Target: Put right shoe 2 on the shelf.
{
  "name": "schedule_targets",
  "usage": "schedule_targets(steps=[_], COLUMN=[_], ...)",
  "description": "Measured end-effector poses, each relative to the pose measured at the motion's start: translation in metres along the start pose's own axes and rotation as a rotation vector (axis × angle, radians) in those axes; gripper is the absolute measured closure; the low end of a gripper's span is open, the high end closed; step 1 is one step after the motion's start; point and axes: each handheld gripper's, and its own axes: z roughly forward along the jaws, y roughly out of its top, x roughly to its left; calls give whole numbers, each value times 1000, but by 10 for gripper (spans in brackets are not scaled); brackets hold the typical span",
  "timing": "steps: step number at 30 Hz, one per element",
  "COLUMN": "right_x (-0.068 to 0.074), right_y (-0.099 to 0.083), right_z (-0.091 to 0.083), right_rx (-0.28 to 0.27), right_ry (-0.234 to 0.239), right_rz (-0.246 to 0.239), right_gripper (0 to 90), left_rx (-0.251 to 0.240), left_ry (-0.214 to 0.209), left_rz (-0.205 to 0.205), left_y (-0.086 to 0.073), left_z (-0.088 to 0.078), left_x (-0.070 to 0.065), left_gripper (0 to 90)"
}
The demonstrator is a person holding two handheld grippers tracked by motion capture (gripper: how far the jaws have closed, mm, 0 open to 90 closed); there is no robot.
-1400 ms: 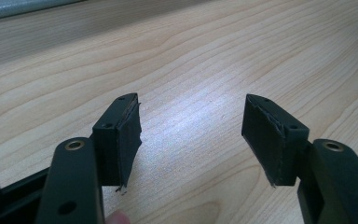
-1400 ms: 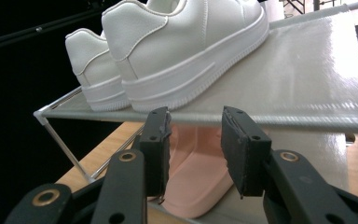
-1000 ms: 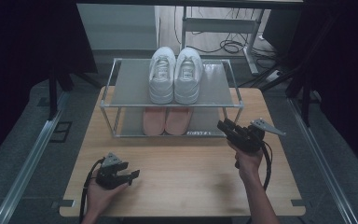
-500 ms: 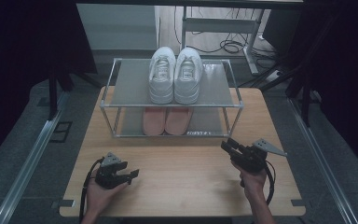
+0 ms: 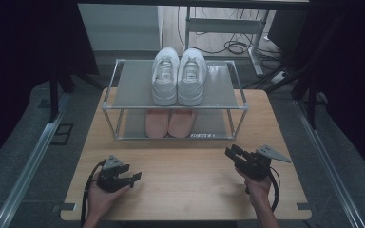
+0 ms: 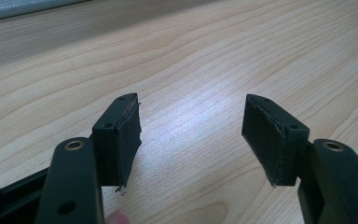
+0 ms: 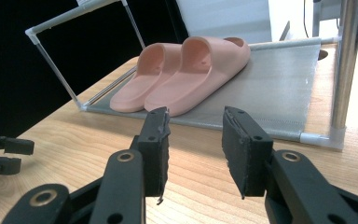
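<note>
Pink slippers (image 7: 186,74): smooth pair, side by side on lower rack shelf (image 7: 279,88), ahead of right gripper (image 7: 193,149), untouched. Both grippers' jaws apart, empty; left gripper (image 6: 191,135) over bare table (image 6: 205,56).

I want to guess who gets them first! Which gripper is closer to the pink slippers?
The right gripper is closer. It points at the pink slippers from just in front of the shoe rack, jaws open. The left gripper sits farther back near the table's front edge, aimed sideways.

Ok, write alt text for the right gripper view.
Open right tongs hang low over a wooden table, aimed at pink slippers on the rack's grey bottom shelf. The left tongs show at the left edge.
</note>
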Motion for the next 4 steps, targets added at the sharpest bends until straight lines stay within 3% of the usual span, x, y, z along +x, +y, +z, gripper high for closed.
schedule_targets(steps=[4], right_x=[0], right_y=[-2], right_z=[2], right_rx=[5], right_ry=[-1], right_rz=[0], right_gripper=[600], left_rx=[-3], left_ry=[1], left_rz=[0], left_y=[0], left_z=[-1], left_x=[0], left_gripper=[377])
